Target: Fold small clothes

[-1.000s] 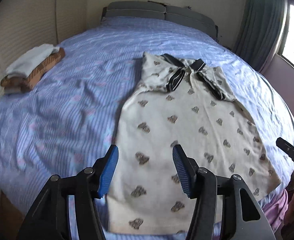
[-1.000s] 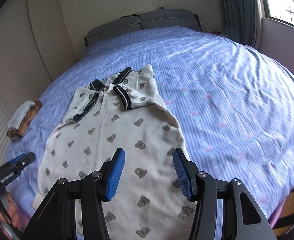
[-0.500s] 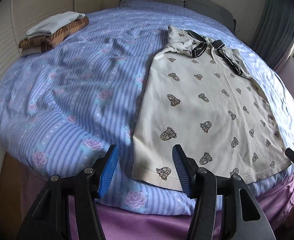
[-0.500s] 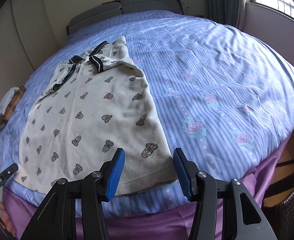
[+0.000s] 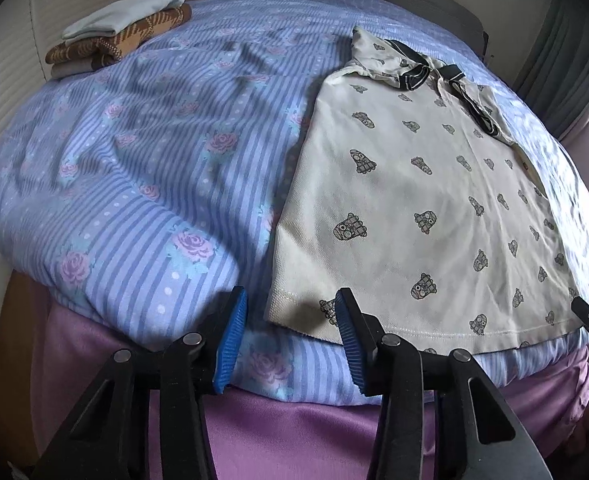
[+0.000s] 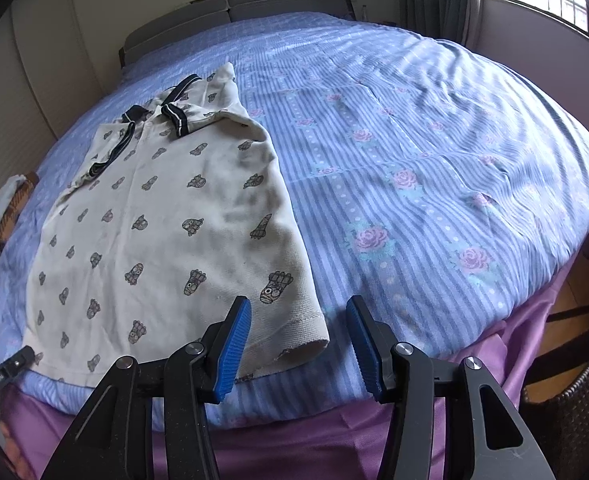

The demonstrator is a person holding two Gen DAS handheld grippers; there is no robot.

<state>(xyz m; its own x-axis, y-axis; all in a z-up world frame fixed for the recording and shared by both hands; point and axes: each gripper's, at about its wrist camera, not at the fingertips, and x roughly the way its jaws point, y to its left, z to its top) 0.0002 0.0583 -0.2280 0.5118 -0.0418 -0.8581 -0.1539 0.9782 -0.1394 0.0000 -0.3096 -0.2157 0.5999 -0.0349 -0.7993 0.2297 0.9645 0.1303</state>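
Cream polo [image 5: 426,200] lies flat at the bed's [image 6: 434,184] near edge, sleeves tucked in, lengthwise fold left; my left gripper [image 5: 290,338] and right gripper [image 6: 298,344] gape empty at its hem corners.

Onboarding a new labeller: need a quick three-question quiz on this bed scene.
1. True or false: the left gripper is shut on the cream collared shirt with small dark prints.
2. What lies at the far left of the blue striped floral bedspread? A) folded clothes stack B) pillow C) basket
3. Which shirt corner sits between the open right gripper jaws?

Key: 1 false, both open. 2 A. 3 the hem's right corner.
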